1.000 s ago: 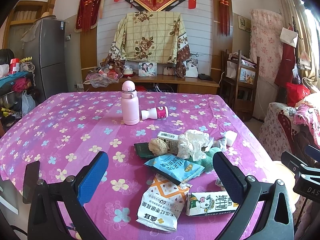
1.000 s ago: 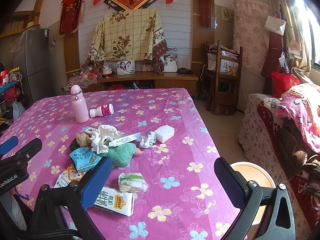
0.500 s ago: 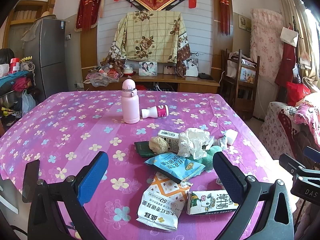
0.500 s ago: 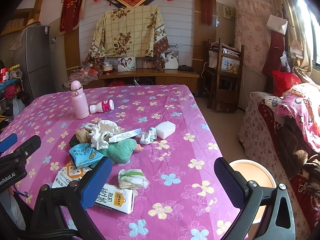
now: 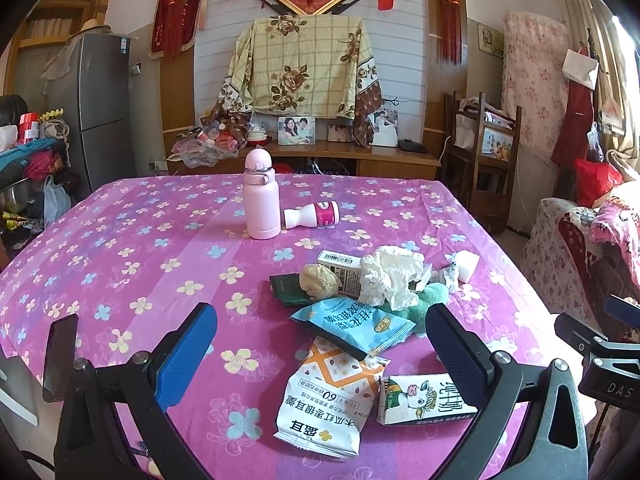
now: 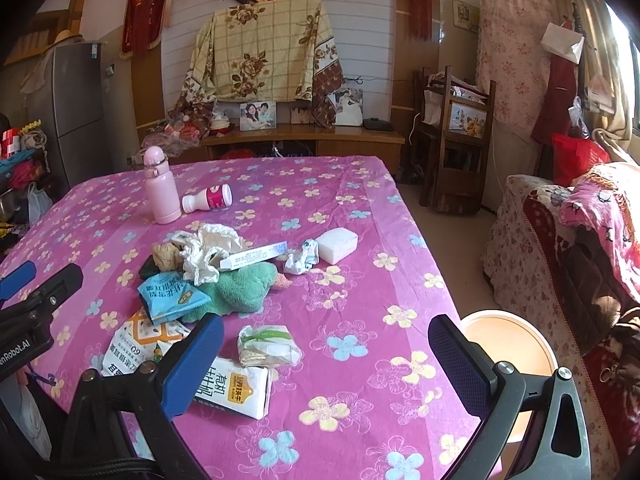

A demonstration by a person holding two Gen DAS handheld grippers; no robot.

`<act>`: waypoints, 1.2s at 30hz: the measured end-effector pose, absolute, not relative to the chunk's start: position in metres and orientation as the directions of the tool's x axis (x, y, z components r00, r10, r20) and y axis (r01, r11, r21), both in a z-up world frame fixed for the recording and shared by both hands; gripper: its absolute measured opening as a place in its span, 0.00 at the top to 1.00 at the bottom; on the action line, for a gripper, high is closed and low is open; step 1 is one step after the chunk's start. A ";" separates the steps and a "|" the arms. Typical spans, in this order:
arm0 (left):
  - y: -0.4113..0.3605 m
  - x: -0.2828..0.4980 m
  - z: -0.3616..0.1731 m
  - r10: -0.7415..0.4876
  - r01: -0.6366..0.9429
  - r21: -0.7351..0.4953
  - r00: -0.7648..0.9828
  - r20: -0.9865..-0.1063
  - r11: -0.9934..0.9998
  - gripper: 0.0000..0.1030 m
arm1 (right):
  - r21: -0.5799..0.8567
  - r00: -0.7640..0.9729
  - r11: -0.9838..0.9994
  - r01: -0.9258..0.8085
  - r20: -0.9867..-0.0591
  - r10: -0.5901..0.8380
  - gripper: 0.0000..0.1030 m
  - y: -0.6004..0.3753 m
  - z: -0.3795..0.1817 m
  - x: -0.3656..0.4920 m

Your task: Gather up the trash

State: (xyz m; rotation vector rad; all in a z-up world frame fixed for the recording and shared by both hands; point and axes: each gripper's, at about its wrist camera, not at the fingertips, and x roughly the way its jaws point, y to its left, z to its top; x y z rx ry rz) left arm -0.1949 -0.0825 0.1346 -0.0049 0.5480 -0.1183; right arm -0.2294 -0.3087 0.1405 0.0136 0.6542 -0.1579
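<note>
Left wrist view: left tongs (image 5: 320, 356) spread wide, holding nothing, above the near edge of the counter (image 5: 132, 240). Between the pads: white snack bag (image 5: 326, 400), blue snack bag (image 5: 354, 326), milk carton (image 5: 424, 400). Farther: crumpled tissue (image 5: 390, 276), small box (image 5: 340, 270), green cloth (image 5: 426, 304). Far centre: pink flask (image 5: 261, 200) upright, small bottle (image 5: 314, 215) lying just right of it.

Right wrist view: right tongs (image 6: 324, 364) spread wide, empty. Milk carton (image 6: 236, 390) near the left pad, wrapped packet (image 6: 268, 346) just beyond it. White block (image 6: 337, 245) farther right. Bin (image 6: 508, 344) on the floor, right of the counter.
</note>
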 end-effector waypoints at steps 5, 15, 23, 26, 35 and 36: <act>-0.079 -0.191 0.128 -0.105 0.106 -0.030 0.836 -0.539 0.994 0.00 | -0.047 0.761 0.989 0.138 -0.634 -0.136 0.00 -0.307 0.132 -0.225; -0.066 -0.182 0.114 -0.095 0.112 -0.008 0.804 -0.587 0.994 0.00 | 0.011 0.697 0.999 0.044 -0.717 -0.023 0.00 -0.306 0.105 -0.209; -0.047 -0.171 0.093 -0.149 0.183 -0.025 0.706 -0.692 0.983 0.00 | 0.102 0.654 0.982 -0.161 -0.734 0.184 0.00 -0.296 0.092 -0.200; -0.043 -0.167 0.086 -0.138 0.178 -0.018 0.691 -0.709 0.984 0.00 | 0.055 0.651 0.978 -0.199 -0.739 0.174 0.00 -0.289 0.090 -0.197; -0.057 -0.149 0.078 -0.161 0.207 -0.027 0.664 -0.731 0.978 0.00 | 0.138 0.600 0.988 -0.069 -0.785 0.152 0.00 -0.326 0.064 -0.174; -0.059 -0.147 0.077 -0.165 0.210 -0.031 0.659 -0.733 0.977 0.00 | 0.153 0.596 0.986 -0.061 -0.787 0.159 0.00 -0.328 0.063 -0.172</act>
